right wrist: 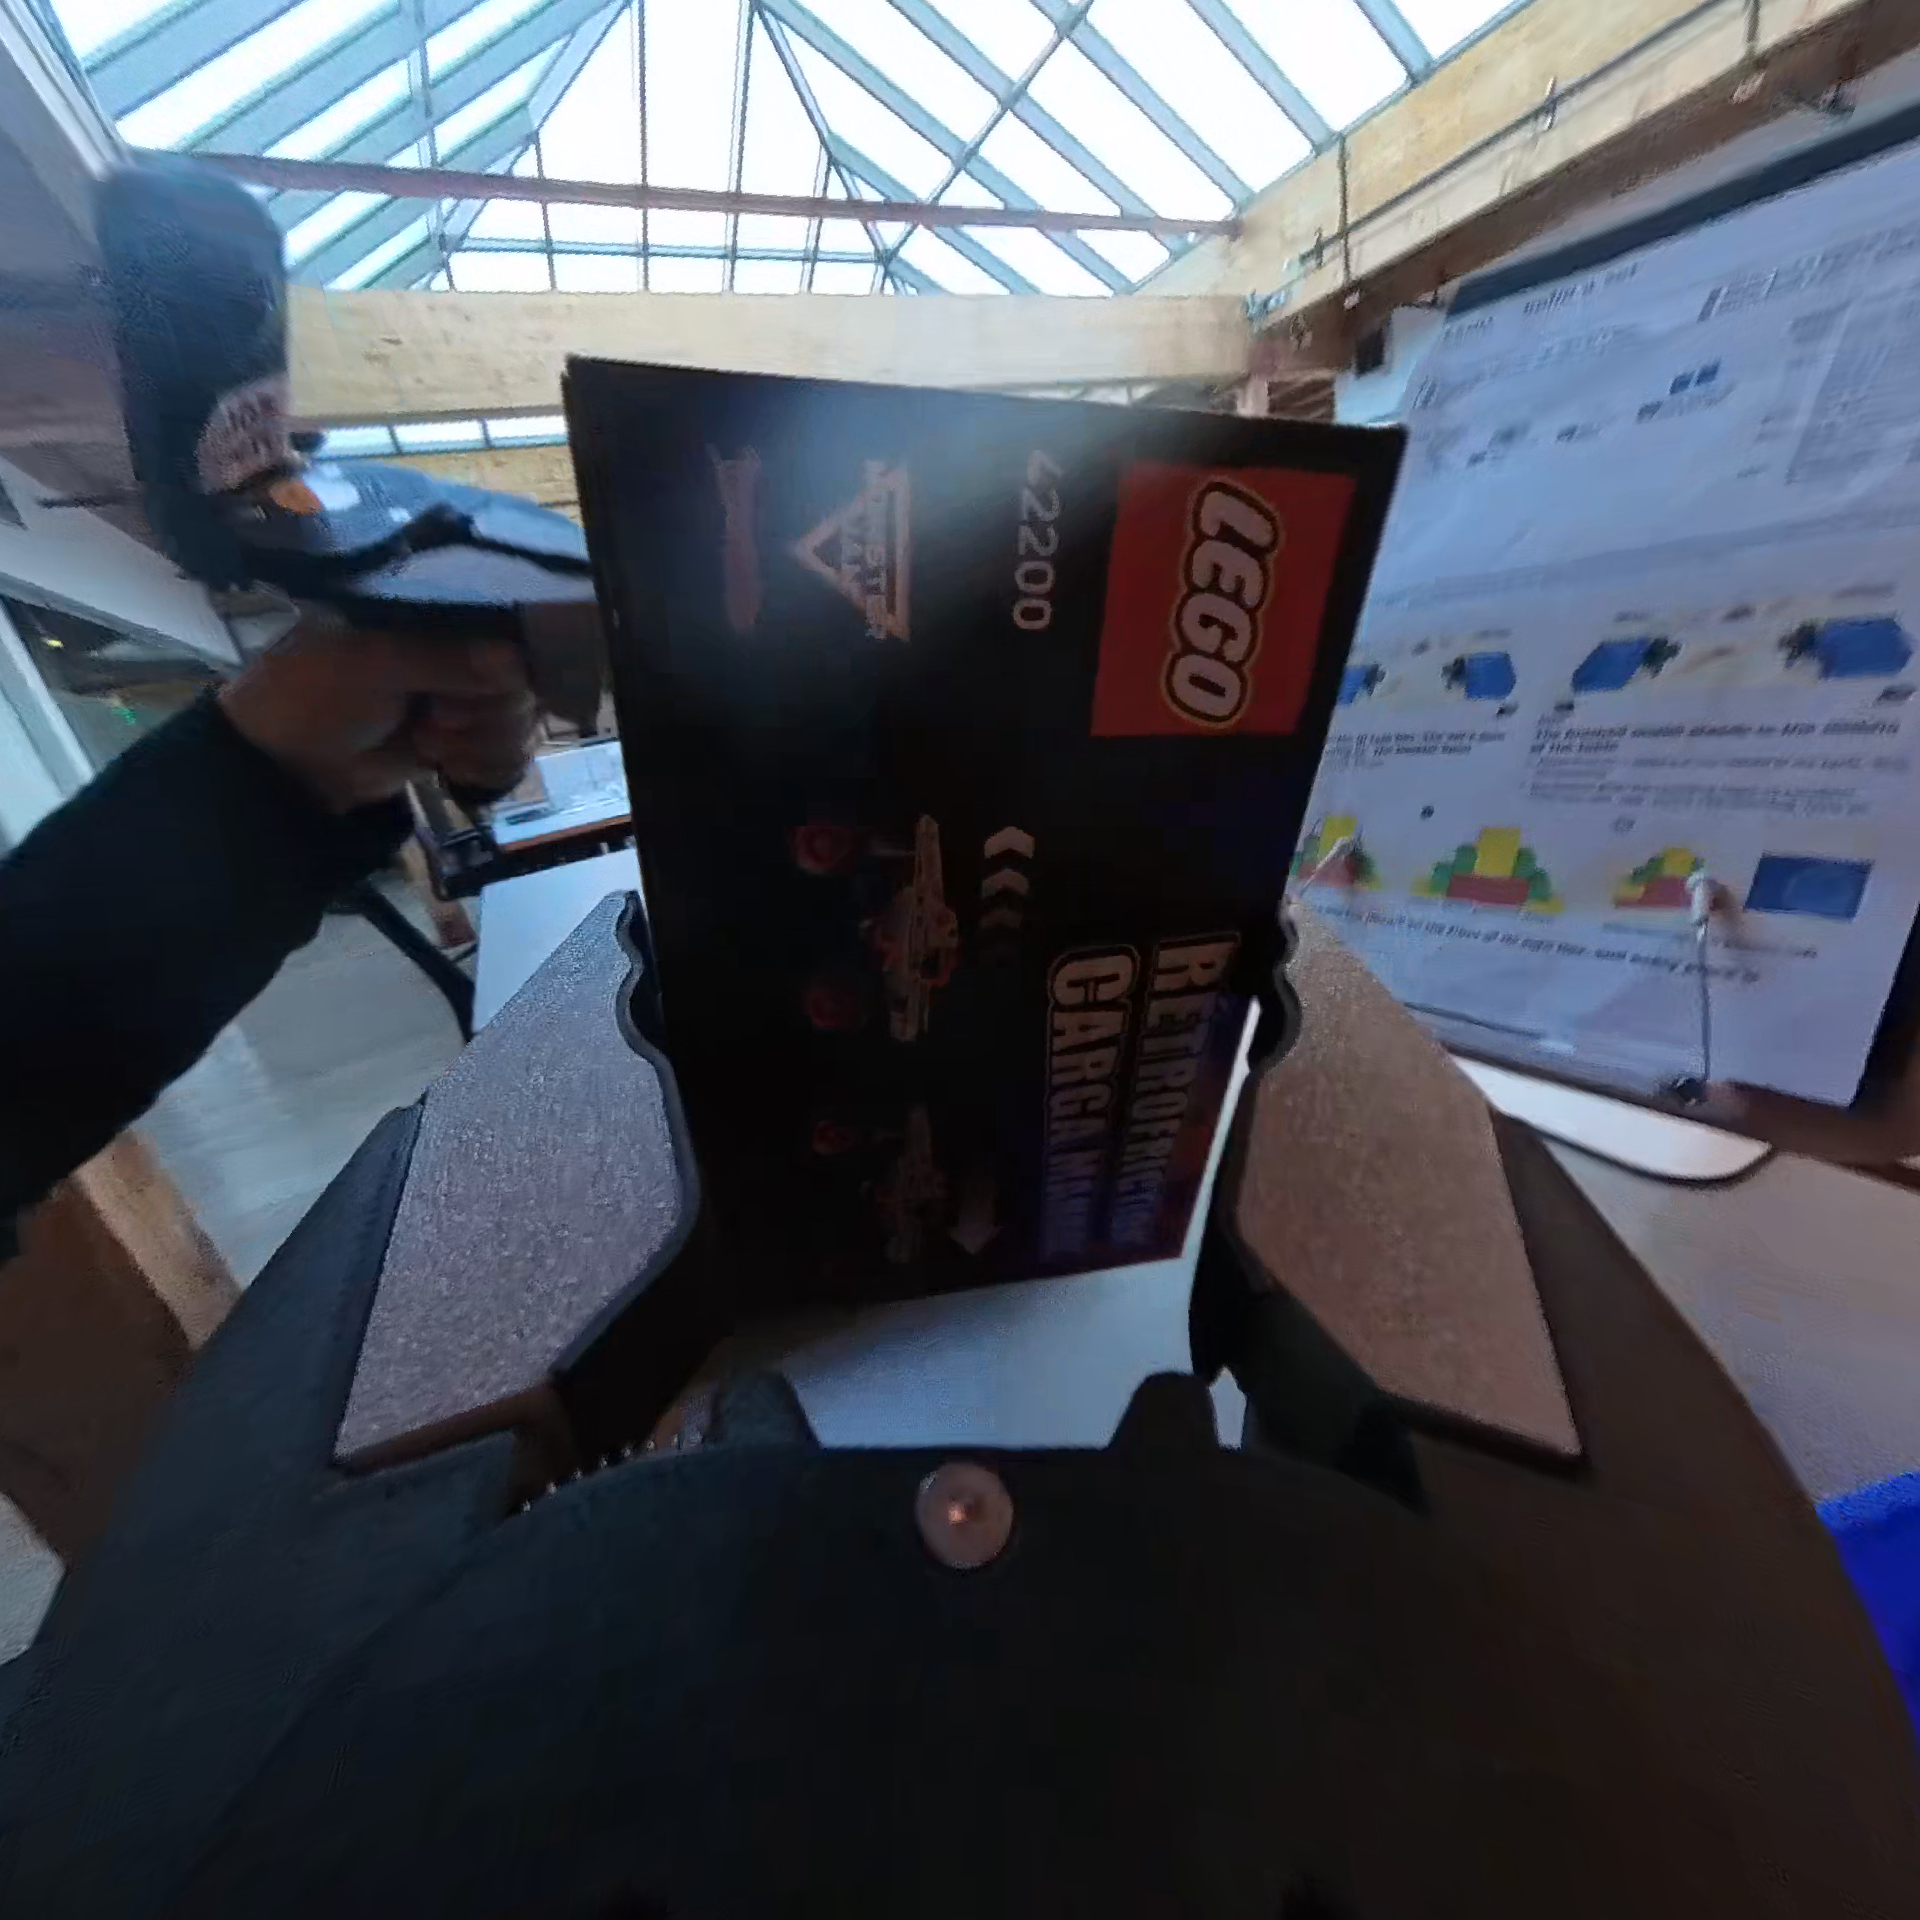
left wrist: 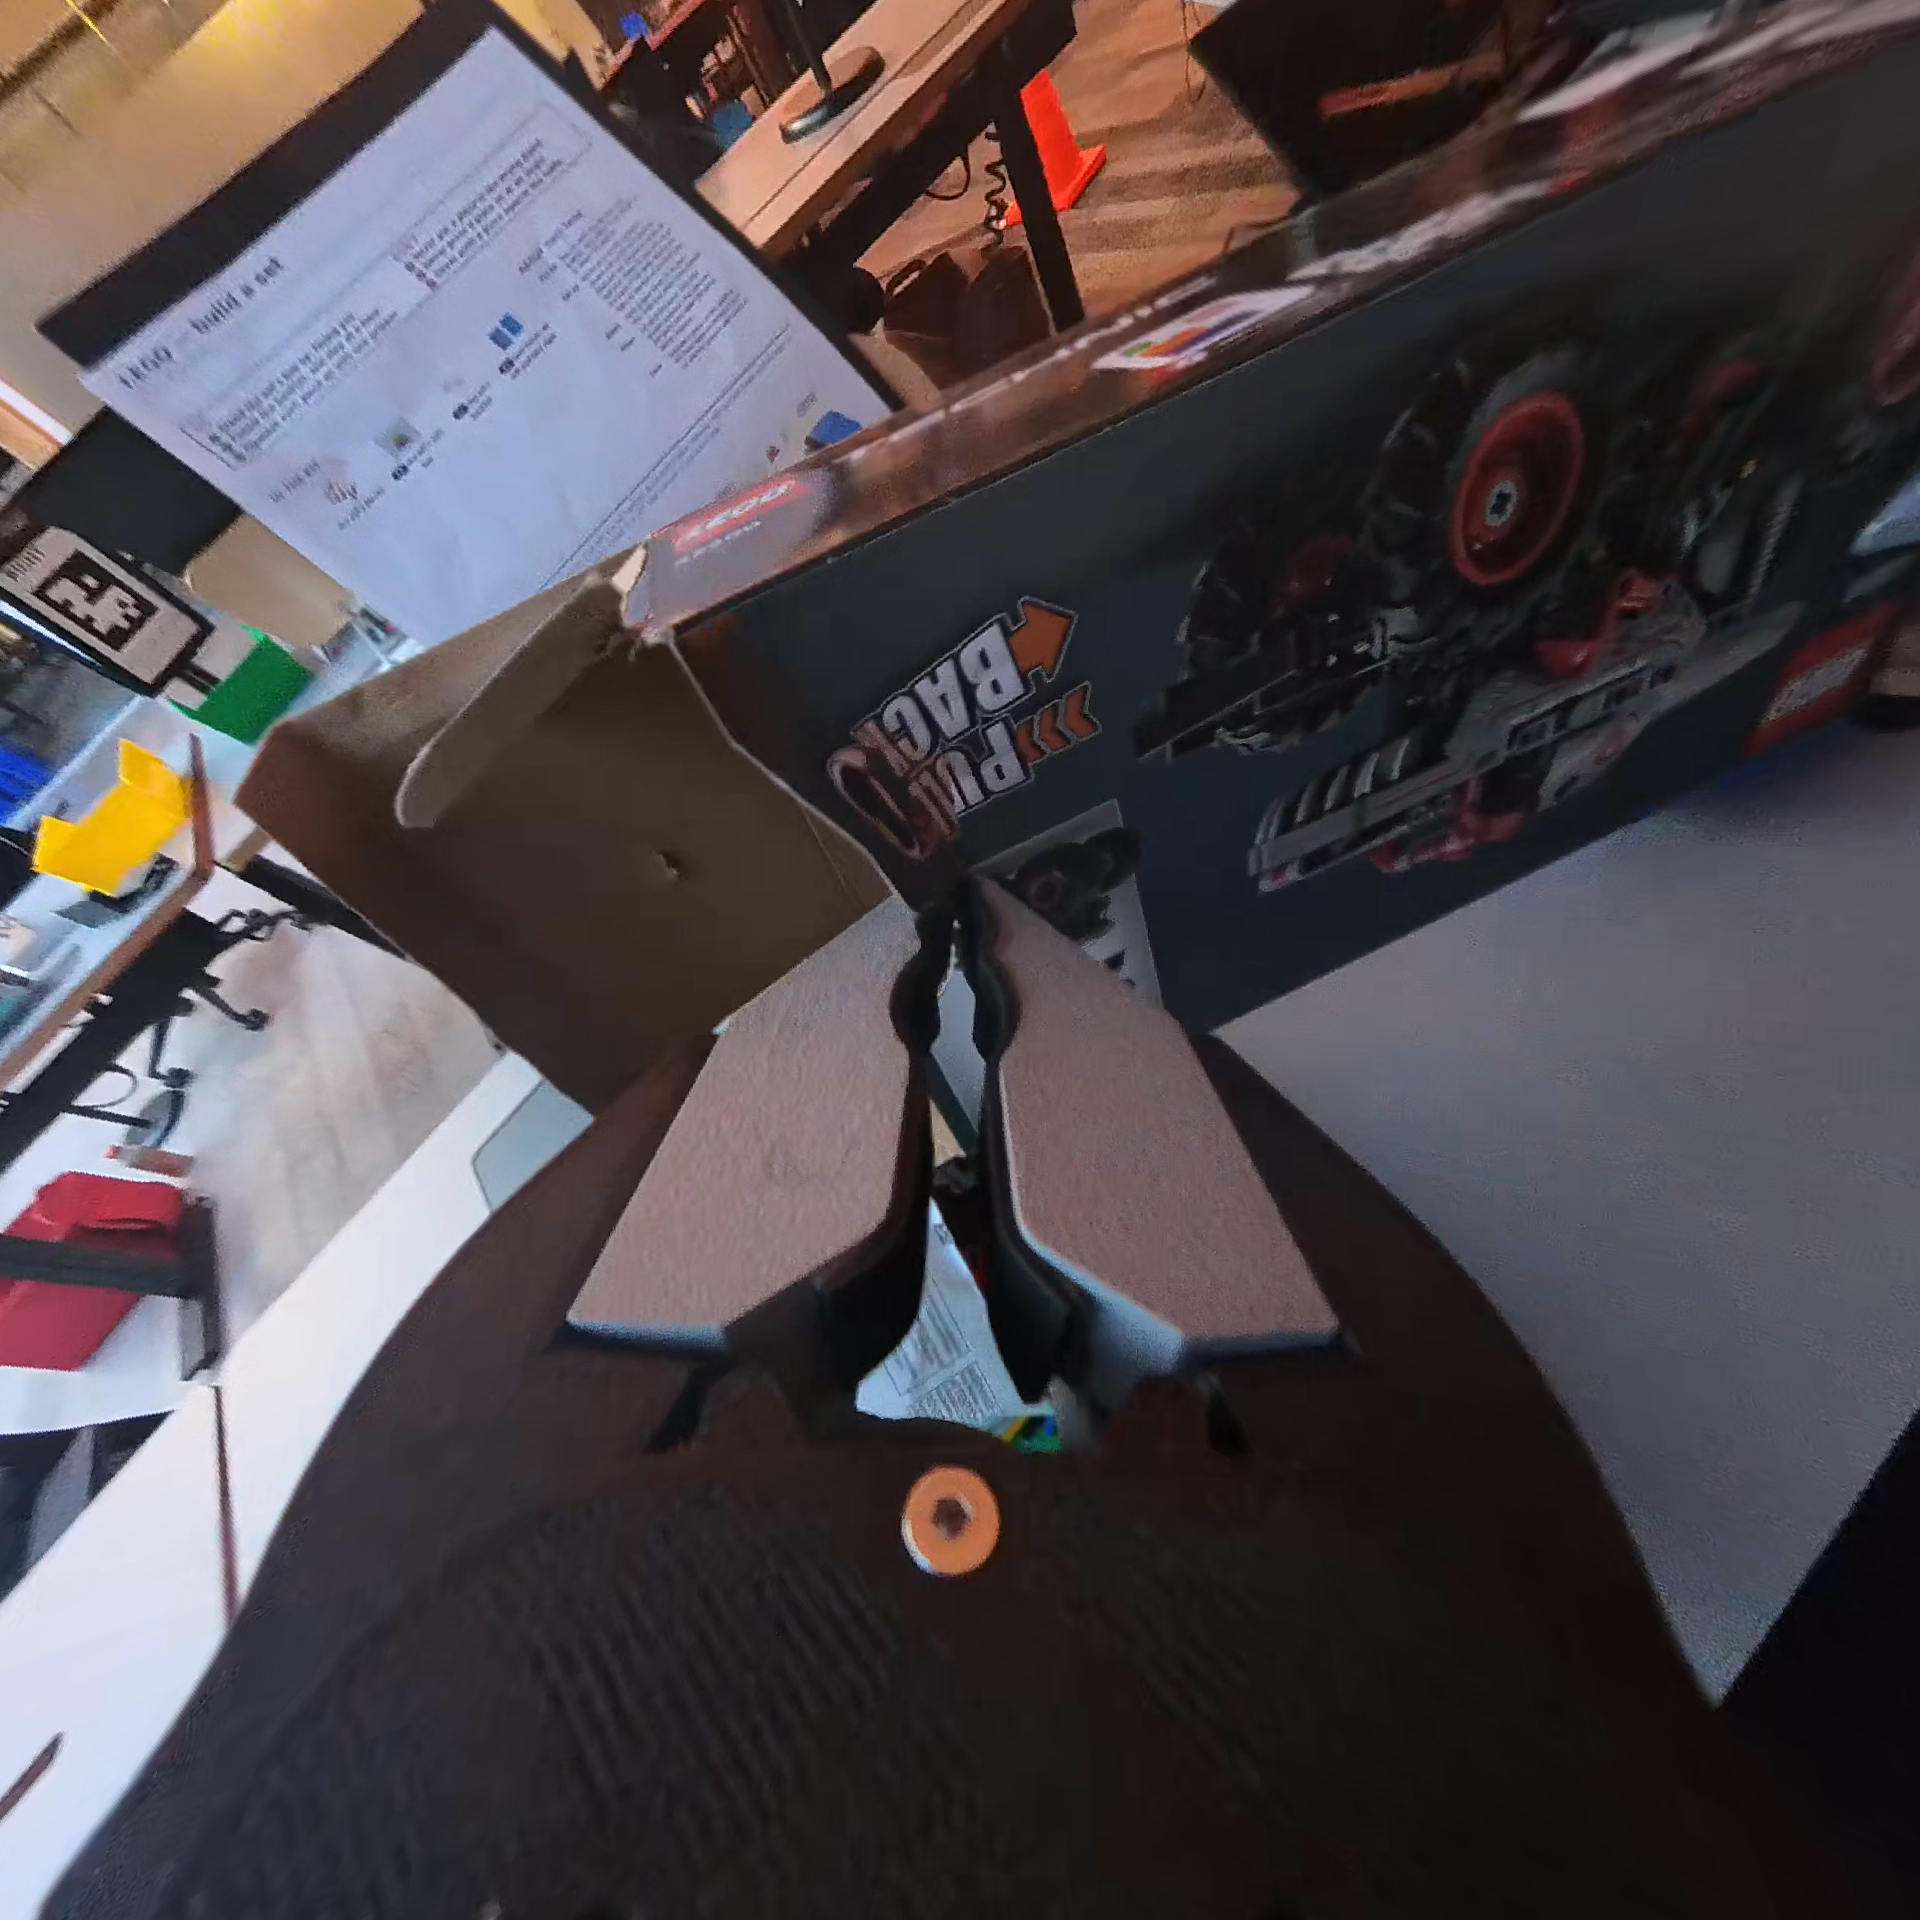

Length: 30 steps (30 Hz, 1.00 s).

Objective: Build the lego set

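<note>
The dark lego box (left wrist: 1351, 644) is lifted above the white table (left wrist: 1558, 1091), and its end stands open with a brown cardboard flap (left wrist: 582, 862) hanging out. My left gripper (left wrist: 951, 925) is shut, pinching the box's lower edge at the open end. A printed paper sheet (left wrist: 935, 1340) shows in the gap behind the fingers. In the right wrist view the box's closed end (right wrist: 935, 831) with a red logo faces the camera. My right gripper (right wrist: 956, 966) clamps it from both sides. The left gripper (right wrist: 416, 561), held by a hand (right wrist: 364, 717), shows at the far end.
A screen with printed instructions (left wrist: 468, 343) stands behind the box and shows on the right in the right wrist view (right wrist: 1662, 675). Yellow (left wrist: 114, 821) and green (left wrist: 249, 686) bins sit at the left. A blue bin (right wrist: 1870, 1579) is at the right edge.
</note>
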### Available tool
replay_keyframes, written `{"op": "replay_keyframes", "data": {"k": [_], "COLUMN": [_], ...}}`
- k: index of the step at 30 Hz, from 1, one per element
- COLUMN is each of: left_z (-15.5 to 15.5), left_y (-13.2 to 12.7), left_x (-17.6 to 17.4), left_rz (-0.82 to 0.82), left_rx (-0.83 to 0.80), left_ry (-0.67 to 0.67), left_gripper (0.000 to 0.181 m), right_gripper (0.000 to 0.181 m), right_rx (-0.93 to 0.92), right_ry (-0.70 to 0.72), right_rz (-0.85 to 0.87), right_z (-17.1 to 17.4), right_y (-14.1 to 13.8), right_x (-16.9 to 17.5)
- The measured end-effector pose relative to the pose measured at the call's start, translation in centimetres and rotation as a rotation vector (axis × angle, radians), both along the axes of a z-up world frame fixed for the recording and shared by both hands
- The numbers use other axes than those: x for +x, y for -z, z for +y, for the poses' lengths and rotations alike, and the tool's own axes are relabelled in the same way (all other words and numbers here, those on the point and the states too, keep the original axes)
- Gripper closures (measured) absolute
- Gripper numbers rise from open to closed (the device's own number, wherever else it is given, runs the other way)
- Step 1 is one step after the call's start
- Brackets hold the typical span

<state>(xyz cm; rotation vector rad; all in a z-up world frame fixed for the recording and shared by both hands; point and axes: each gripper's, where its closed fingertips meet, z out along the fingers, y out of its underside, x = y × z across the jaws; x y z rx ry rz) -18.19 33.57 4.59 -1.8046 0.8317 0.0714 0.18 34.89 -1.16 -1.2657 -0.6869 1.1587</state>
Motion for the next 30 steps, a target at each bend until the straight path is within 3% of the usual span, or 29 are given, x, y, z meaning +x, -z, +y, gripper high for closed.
{"op": "replay_keyframes", "data": {"k": [1,7,12,14,17,20,23,25,28,30], "left_z": [-0.2,-0.5,-0.2,0.3,1.6,2.9,4.3,5.4,6.5,7.2], "left_y": [-0.3,0.6,-1.4,-2.0,-1.8,-0.1,2.4,2.6,3.0,2.5], "left_x": [0.3,0.6,0.3,0.9,1.8,3.7,5.6,5.8,6.4,6.4], "left_rz": [0.016,0.145,0.261,0.32,0.543,0.689,0.751,0.84,0.808,0.836], "left_rx": [0.004,-0.007,0.032,0.043,0.092,0.121,0.123,0.177,0.155,0.189], "left_ry": [0.006,-0.004,-0.041,-0.05,-0.102,-0.119,-0.12,-0.152,-0.153,-0.169], "left_gripper": [0.181,0.181,0.181,0.181,0.181,0.181,0.181,0.181,0.181,0.181], "right_gripper": [0.069,0.069,0.074,0.076,0.081,0.072,0.082,0.101,0.088,0.088], "right_rx": [-0.015,-0.088,-0.102,-0.079,-0.048,-0.082,-0.167,-0.169,-0.126,-0.076], "right_ry": [-0.013,-0.069,-0.136,-0.111,-0.058,-0.021,0.047,0.08,0.12,0.151], "right_rz": [-0.001,0.001,-0.095,-0.137,-0.204,-0.262,-0.323,-0.332,-0.391,-0.41], "right_z": [-0.1,-0.5,-2.3,-2.7,-2.9,-2.8,-1.7,-1.7,-2.2,-2.3], "right_y": [0.7,3.7,6.2,7.2,8.8,10.9,13.6,13.9,13.7,13.2], "right_x": [-0.1,-0.6,-2.2,-2.3,-1.2,0.2,1.9,2.8,3.4,3.7]}}
